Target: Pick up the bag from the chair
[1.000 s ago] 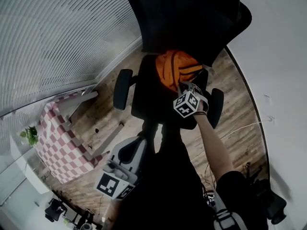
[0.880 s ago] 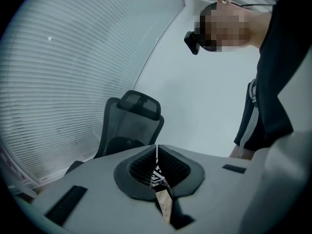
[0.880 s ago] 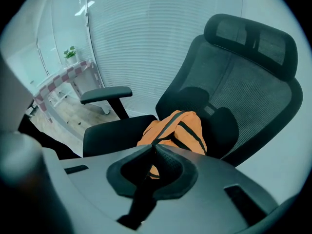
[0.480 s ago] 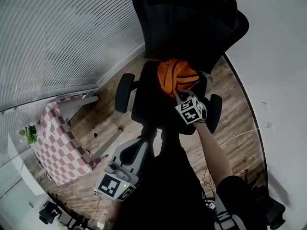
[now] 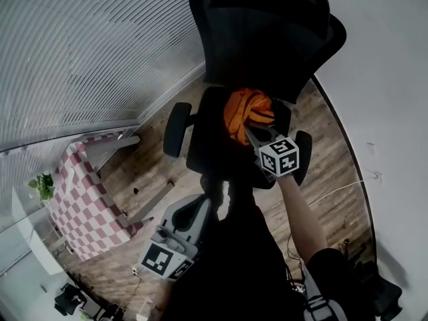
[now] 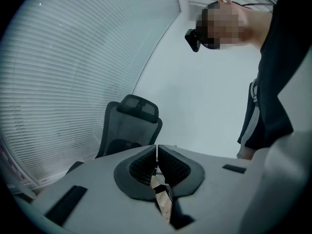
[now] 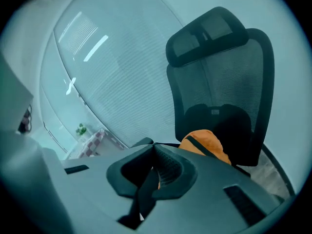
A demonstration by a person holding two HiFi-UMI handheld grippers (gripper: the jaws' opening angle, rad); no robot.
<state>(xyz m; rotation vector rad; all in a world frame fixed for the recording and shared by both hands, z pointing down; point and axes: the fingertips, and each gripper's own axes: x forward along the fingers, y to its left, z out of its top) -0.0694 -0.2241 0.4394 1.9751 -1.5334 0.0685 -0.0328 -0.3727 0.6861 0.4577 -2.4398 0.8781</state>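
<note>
An orange bag (image 5: 244, 112) with black straps rests on the seat of a black mesh office chair (image 5: 267, 25). In the right gripper view the bag (image 7: 207, 143) lies just beyond the jaws, in front of the chair back (image 7: 229, 82). My right gripper (image 5: 254, 131) reaches the bag's near side. Its jaws are shut (image 7: 154, 147) with a black strap (image 7: 143, 191) of the bag caught between them and hanging down. My left gripper (image 5: 194, 209) hangs low by the person's body, away from the chair, shut (image 6: 157, 151) with nothing in it.
A window with blinds (image 5: 80, 45) fills the left side. A pink-and-white checkered block (image 5: 80, 192) and a small plant (image 5: 41, 187) stand on the left. A white wall (image 5: 388, 79) runs along the right. A cable (image 5: 341, 179) lies on the wooden floor.
My right gripper has shifted right and nearer, and its cube has turned. The bag now looks more bunched up towards the jaws. The left gripper has barely moved.
</note>
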